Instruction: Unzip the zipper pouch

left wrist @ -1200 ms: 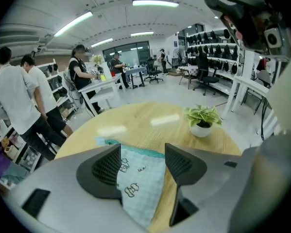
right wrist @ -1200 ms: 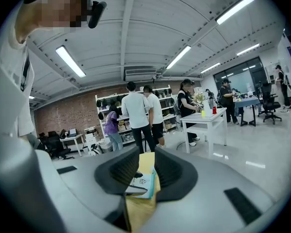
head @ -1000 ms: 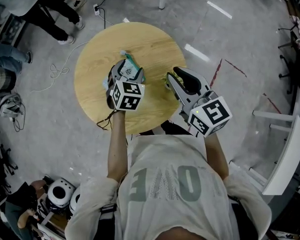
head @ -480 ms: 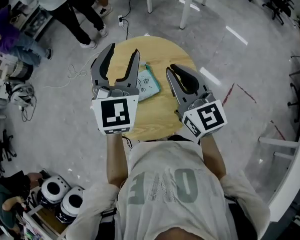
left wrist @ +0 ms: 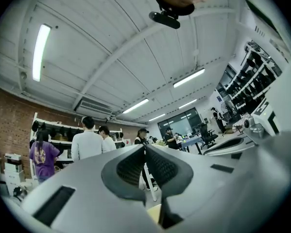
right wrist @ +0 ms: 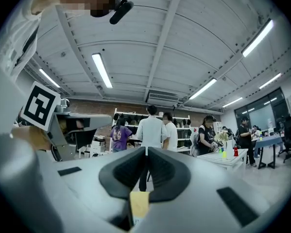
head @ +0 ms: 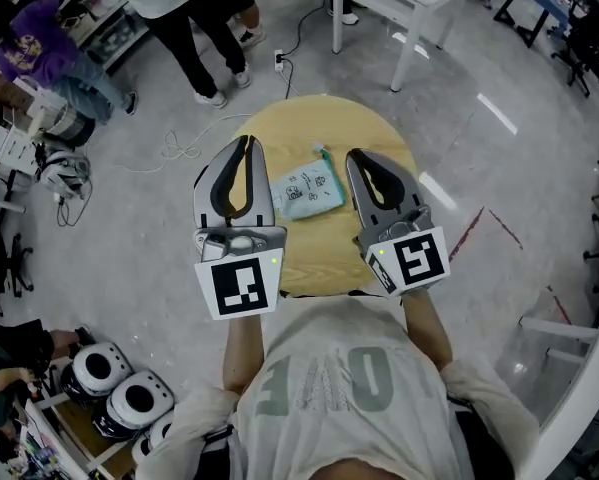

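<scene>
2 hand-held grippers hang above the round wooden table (head: 315, 264), and neither holds anything. The left gripper (head: 243, 144) is clenched. Its own view shows the ribbed pads pressed together with nothing between them, and its jaws have just been closing. The right gripper (head: 363, 156) is the same: its pads have met on empty air, its jaws also just closing. Both gripper views look out level across the room at ceiling lights and standing people rather than down at the work. That suggests the tools are held clear of the job, not lined up for a grab.

The zipper pouch (head: 309, 190) lies flat on the table top. It is pale green with small drawings and sits slightly askew. In the head view it shows between the 2 grippers, and neither touches it. A small tab at its far end looks like the zipper pull, but it is too small to tell whether the zipper is open or closed. If the zipper is closed, the pouch probably needs 1 gripper to pin its fabric while the other takes the pull.
</scene>
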A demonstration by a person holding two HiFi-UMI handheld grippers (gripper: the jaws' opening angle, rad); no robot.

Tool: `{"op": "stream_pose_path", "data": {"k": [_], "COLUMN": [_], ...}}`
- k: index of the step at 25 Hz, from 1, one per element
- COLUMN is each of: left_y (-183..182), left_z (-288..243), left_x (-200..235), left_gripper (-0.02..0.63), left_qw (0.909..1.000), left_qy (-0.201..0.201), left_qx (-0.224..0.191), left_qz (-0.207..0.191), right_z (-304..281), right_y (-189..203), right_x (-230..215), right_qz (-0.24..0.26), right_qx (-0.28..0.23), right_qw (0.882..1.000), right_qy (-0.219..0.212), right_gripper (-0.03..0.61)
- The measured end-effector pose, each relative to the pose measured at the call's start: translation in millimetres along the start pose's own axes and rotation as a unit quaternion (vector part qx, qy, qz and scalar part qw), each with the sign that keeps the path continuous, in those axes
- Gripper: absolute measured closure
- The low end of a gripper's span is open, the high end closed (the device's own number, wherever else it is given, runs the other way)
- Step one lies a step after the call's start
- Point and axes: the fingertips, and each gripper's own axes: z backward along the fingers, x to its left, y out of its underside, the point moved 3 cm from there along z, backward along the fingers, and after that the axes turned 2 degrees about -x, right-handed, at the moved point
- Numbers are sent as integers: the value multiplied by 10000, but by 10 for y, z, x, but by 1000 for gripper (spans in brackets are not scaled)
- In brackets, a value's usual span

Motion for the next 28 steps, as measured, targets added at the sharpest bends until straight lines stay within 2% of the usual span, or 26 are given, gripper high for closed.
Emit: {"op": "stream_pose_path", "data": {"k": [3,9,23,28], "left_y": [95,186,247,327], "left_z": [114,201,143,168], "left_x": [55,136,145,156], "left_gripper": [581,584,584,584], "left_qw": [9998,9995,9995,9992], "left_qy": [-137,-323,-291,-250], "left_qx": [-47,23,109,262], "left_qz": [148,37,43,143], "right_z": [-3,47,66,105], "right_y": [6,25,55,98], "right_x": [38,85,-10,12], "right_qz": [36,79,10,-86], "right_qx": [-39,-47,-30,25], "right_qw": [10000,9998,9995,9995], "right_qy": [77,173,318,300], "right_gripper": [541,548,549,549]}}
